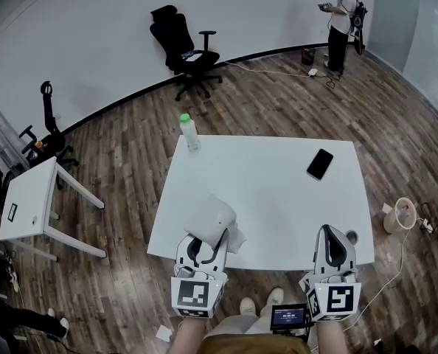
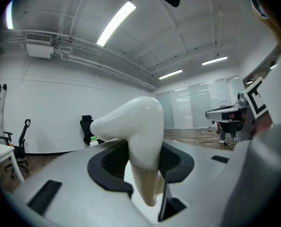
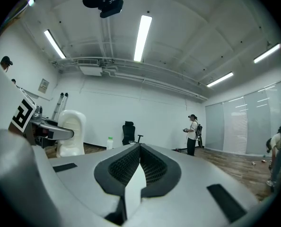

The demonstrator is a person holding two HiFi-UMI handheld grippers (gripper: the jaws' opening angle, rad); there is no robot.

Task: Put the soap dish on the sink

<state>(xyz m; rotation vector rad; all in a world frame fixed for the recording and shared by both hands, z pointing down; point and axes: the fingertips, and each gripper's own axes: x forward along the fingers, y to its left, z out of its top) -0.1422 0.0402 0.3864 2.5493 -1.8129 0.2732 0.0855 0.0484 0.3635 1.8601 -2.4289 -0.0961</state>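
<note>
We have the white soap dish (image 1: 213, 218) pinched by its rim in our left gripper (image 1: 204, 243), over the near edge of the white table (image 1: 278, 198). Our right gripper (image 1: 331, 234) is pressed together, empty. The dish looks stiff, glossy, probably slippery and breakable, so a rim hold suits it.

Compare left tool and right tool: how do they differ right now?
Left tool grips the white soap dish; right tool holds nothing. Left tool's jaws stand apart around the dish; right tool's jaws meet at the tips. Shared: both sit at the white table's near edge, pointing away from the person.
</note>
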